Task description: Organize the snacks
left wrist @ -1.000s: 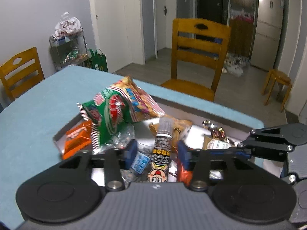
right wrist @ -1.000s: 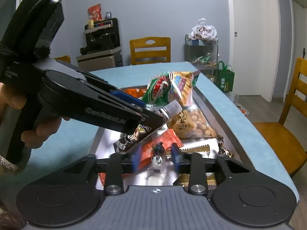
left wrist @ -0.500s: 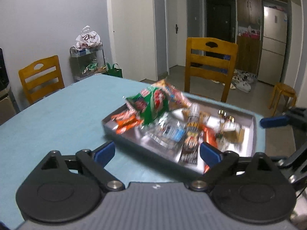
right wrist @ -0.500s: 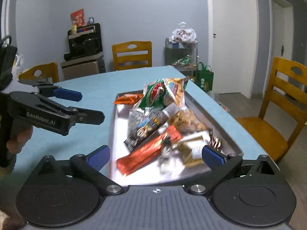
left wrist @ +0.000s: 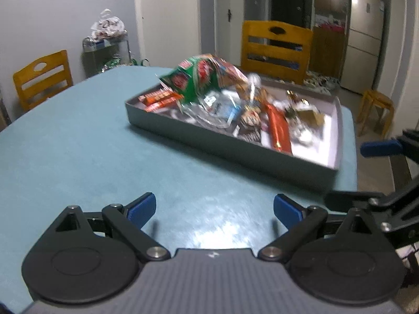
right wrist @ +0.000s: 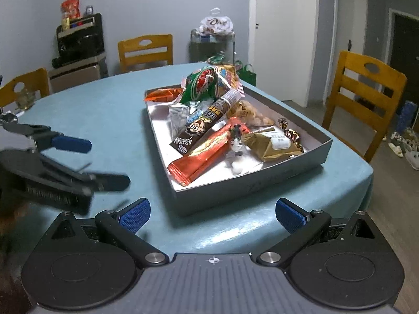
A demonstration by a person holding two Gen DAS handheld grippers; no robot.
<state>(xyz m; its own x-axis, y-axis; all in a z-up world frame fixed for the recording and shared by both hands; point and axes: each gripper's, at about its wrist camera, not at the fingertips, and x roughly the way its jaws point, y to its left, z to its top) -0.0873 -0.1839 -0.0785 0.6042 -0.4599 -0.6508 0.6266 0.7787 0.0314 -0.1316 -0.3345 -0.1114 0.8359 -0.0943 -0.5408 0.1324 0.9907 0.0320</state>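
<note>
A grey tray (left wrist: 222,154) (right wrist: 248,191) full of snacks stands on the teal table (left wrist: 78,141). In it lie a green and red chip bag (right wrist: 207,82) (left wrist: 199,78), a brown cartoon-print bottle (right wrist: 207,120), a long orange-red bar (right wrist: 207,157) (left wrist: 279,128), a gold packet (right wrist: 272,145), a bag of nuts (right wrist: 251,112) and orange packets (left wrist: 159,99) in the far corner. My left gripper (left wrist: 214,208) (right wrist: 108,162) is open and empty over bare table, short of the tray. My right gripper (right wrist: 212,214) (left wrist: 345,174) is open and empty before the tray's near corner.
Wooden chairs (right wrist: 364,99) (left wrist: 42,78) ring the table. A glass (right wrist: 25,98) stands at the table's far left. The table edge (right wrist: 366,183) drops off just right of the tray. A shelf cart (left wrist: 107,49), a stool (left wrist: 377,110) and a fridge (left wrist: 365,36) stand behind.
Both grippers opened wide and drew back from the tray. The left let go of the brown bottle and the right of a small item; both things now lie in the tray.
</note>
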